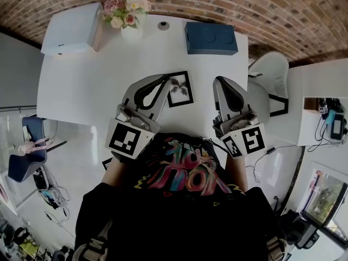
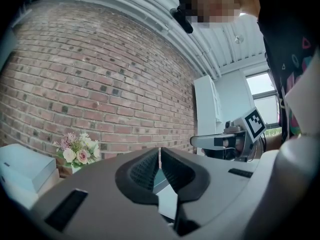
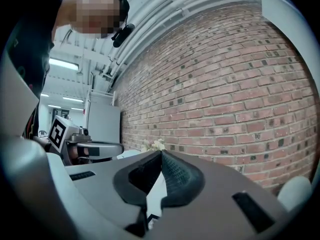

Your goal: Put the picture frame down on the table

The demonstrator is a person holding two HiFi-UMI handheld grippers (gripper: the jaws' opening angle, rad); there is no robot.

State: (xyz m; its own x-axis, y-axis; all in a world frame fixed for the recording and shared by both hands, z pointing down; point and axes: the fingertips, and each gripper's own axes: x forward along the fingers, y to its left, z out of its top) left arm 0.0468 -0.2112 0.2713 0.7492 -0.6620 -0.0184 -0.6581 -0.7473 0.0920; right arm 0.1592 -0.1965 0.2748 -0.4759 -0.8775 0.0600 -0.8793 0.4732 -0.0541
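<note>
The frame (image 1: 180, 89) lay flat on the white table (image 1: 81, 86), just past the person's chest, at 12 o'clock from the body. It sat between the two grippers, and neither one held it.

The left gripper (image 1: 165, 81) was at the frame's 9 o'clock, its tip just beside the frame's left edge. Whether it touched the frame could not be told. In the left gripper view its pads (image 2: 145, 169) were drawn together with nothing between them. The right gripper (image 1: 219, 82) was at the frame's 3 o'clock, clear of it. Its pads (image 3: 175, 174) were pressed tip to tip, also empty.

Farther back on the table, a vase of flowers (image 1: 128, 16) stood at the frame's 11 o'clock and a blue box (image 1: 210, 38) at 1 o'clock. A white box (image 1: 70, 29) lay at 10 o'clock.
</note>
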